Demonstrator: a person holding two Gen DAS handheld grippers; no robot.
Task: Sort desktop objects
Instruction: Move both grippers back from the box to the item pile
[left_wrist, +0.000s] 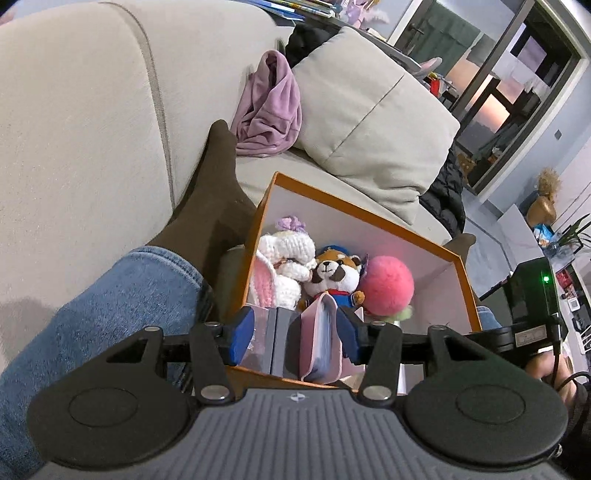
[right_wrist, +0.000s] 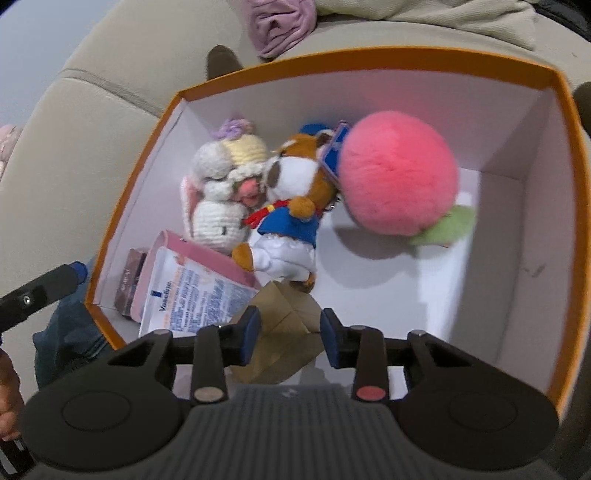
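Observation:
An orange box (right_wrist: 569, 155) with a white inside sits on the sofa. It holds a white crocheted bunny (right_wrist: 221, 184), a brown plush dog in blue (right_wrist: 291, 206) and a pink plush peach (right_wrist: 399, 173). A pink Vaseline packet (right_wrist: 195, 291) and a small brown carton (right_wrist: 129, 284) lean in the near left corner. My right gripper (right_wrist: 290, 334) is open inside the box, over a brown paper envelope (right_wrist: 288, 317) that lies beneath its fingers. My left gripper (left_wrist: 295, 334) hangs open just outside that corner; the packet (left_wrist: 319, 336) shows beyond its fingers, not gripped.
The box rests on a beige sofa (left_wrist: 92, 129) between a person's legs, one in blue jeans (left_wrist: 110, 295) with a dark sock (left_wrist: 218, 192). A purple garment (left_wrist: 269, 107) and a beige cushion (left_wrist: 369, 110) lie behind the box.

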